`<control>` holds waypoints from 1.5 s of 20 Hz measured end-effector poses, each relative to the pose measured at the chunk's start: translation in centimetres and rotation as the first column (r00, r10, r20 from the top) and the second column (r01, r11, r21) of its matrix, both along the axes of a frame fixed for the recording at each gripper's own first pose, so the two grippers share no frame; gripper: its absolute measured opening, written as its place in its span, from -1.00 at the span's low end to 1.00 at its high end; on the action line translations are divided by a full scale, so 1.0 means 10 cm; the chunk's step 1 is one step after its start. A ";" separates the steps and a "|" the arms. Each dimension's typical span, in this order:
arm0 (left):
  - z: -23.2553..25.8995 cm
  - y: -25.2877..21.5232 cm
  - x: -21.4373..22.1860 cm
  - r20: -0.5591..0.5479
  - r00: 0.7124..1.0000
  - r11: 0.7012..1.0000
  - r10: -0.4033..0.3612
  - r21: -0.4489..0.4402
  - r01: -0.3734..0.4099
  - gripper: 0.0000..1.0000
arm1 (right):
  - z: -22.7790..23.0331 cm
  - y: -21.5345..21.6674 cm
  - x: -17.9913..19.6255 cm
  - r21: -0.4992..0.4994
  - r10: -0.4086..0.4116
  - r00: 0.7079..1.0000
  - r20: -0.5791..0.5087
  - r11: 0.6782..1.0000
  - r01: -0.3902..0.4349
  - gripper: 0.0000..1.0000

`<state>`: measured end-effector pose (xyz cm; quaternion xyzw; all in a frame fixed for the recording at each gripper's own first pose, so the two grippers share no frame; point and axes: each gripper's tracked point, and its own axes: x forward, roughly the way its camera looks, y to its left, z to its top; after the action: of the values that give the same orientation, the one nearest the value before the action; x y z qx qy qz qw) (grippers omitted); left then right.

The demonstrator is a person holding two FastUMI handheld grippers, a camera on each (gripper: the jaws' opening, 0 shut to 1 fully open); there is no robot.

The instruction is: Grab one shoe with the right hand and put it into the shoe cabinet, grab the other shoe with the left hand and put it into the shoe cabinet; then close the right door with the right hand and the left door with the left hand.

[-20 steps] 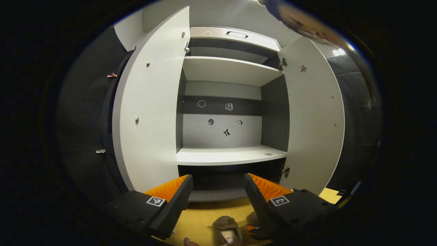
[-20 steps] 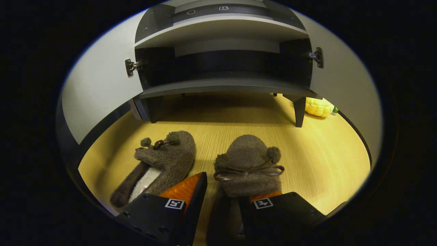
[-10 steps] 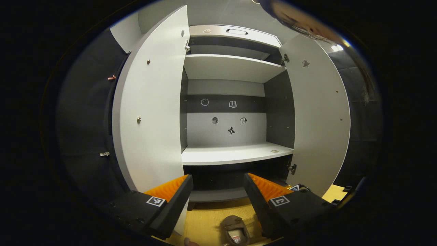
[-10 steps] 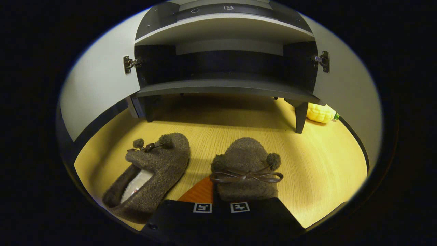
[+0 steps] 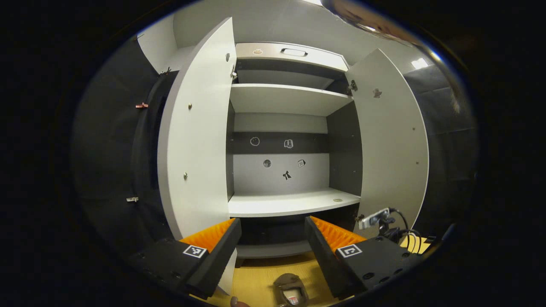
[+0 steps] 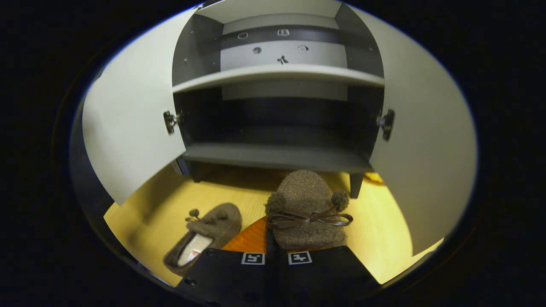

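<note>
Your right gripper [image 6: 273, 251] has its jaws pressed in on the heel end of one shoe [image 6: 305, 209], a fuzzy brown slipper with a thin bow and two pompoms. The shoe is off the floor [image 6: 379, 230], toe pointing at the cabinet [image 6: 277, 155], just in front of the dark bottom shelf [image 6: 273, 157]. In the right gripper view, the other shoe [image 6: 204, 236] lies on the yellow wood floor down to the left, opening upward so the pale lining shows, well apart from the held one.

Both doors stand wide. In the right gripper view the left door [image 6: 128, 132] and the right door [image 6: 426, 145] swing out on either side of the opening, each with a hinge at the inner edge. A pale middle shelf [image 6: 277, 73] sits above the dark bottom compartment; small stickers dot the back panel.

Your left gripper [image 5: 273, 236] hangs in front of the cabinet [image 5: 281, 170] with its jaws spread and nothing between them. In the left gripper view the second shoe [image 5: 291, 290] lies on the floor below and between its fingers. Both doors, left [image 5: 196, 140] and right [image 5: 392, 140], frame the shelves. Low on the right there is a small device with dark cables [image 5: 388, 226], in front of the right door; I cannot tell what it belongs to.
</note>
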<state>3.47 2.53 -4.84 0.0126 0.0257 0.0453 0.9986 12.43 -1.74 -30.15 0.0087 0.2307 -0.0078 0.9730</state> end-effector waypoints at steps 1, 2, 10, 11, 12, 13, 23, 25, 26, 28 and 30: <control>0.04 -0.02 -0.05 0.007 1.000 1.000 -0.006 0.006 0.006 0.91 | 0.25 0.00 0.05 -0.001 0.000 0.999 0.040 1.000 0.000 -0.89; 0.09 -0.04 -0.10 0.013 1.000 1.000 -0.010 0.011 0.010 0.91 | 0.49 0.01 0.12 -0.006 0.002 0.997 0.082 1.000 -0.001 -0.89; 0.31 -0.11 -0.41 0.026 0.999 0.998 -0.018 -0.066 0.019 0.90 | 2.24 0.03 0.72 -0.044 0.009 0.944 0.330 0.999 0.006 -0.91; 0.34 -0.11 -0.43 0.027 0.999 0.997 -0.018 -0.070 0.020 0.90 | 2.39 0.00 0.86 -0.064 0.007 0.941 0.340 0.998 0.016 -0.90; 0.36 -0.11 -0.46 0.029 0.999 0.997 -0.019 -0.071 0.021 0.91 | 2.53 -0.02 1.00 -0.082 0.005 0.938 0.348 0.996 0.025 -0.91; 0.39 -0.10 -0.48 0.034 0.999 0.997 -0.018 -0.072 0.021 0.91 | 2.66 -0.04 1.14 -0.094 0.008 0.936 0.353 0.995 0.027 -0.91; 0.32 0.20 -0.56 0.000 0.998 0.995 0.060 -0.082 -0.060 0.90 | 2.53 -0.30 2.69 -0.008 -0.022 0.992 0.128 1.000 0.023 -0.91; 0.28 0.28 -0.56 -0.019 0.996 0.994 0.089 -0.070 -0.090 0.91 | 2.38 -0.36 2.89 0.031 -0.040 0.996 0.081 0.999 0.038 -0.90; 0.25 0.31 -0.56 -0.028 0.994 0.992 0.103 -0.065 -0.105 0.90 | 2.28 -0.38 2.98 0.052 -0.047 0.997 0.054 0.998 0.044 -0.91; 0.21 0.37 -0.55 -0.043 0.990 0.989 0.132 -0.062 -0.134 0.91 | 2.09 -0.46 3.14 0.076 -0.071 0.997 0.006 0.995 0.070 -0.91; 0.17 0.38 -0.51 -0.059 0.987 0.986 0.150 -0.070 -0.154 0.91 | 1.87 -0.53 3.24 0.074 -0.094 0.994 -0.056 0.992 0.098 -0.91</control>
<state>-1.65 6.32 -3.10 -0.0253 0.0548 0.1203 0.9909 44.78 -7.08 -11.43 0.0569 0.2555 -0.0458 0.9641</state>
